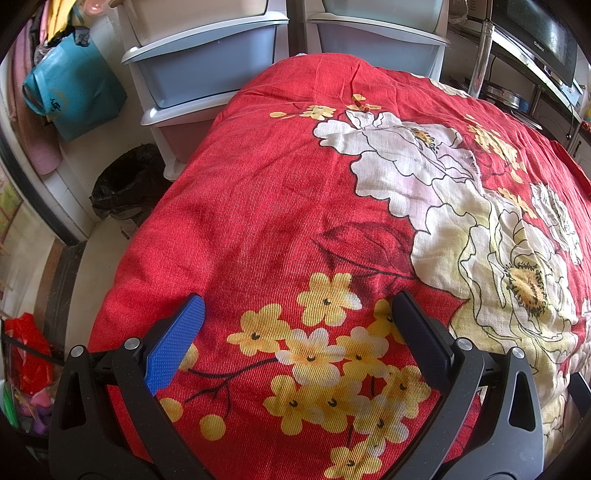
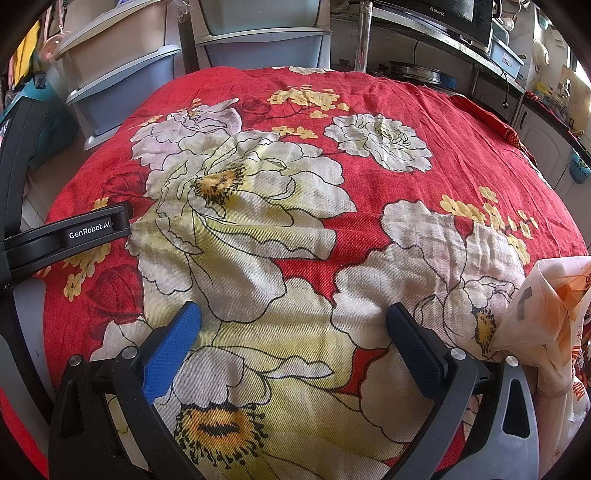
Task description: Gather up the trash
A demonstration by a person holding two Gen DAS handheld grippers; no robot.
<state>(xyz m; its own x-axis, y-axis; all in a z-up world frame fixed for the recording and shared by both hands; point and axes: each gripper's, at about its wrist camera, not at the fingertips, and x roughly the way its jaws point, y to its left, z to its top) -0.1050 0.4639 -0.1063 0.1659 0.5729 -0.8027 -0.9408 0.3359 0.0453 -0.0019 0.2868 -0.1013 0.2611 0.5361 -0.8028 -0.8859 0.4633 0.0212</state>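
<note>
- Plastic bag [image 2: 550,314]: the only trash candidate seen; lies at the floral cloth's [image 2: 295,221] right edge, just beside the right gripper [image 2: 293,332].
- Handling, judged: light, limp, slippery film; pinch a bunched fold.
- Right gripper and left gripper [image 1: 297,325]: jaws apart, empty.

Only two bits readable: "GenRobot.AI" in white on the left gripper [image 2: 94,230], off to the left of the right claw, and "Galanz" on the microwave [image 2: 439,13] far ahead, upper right.
</note>
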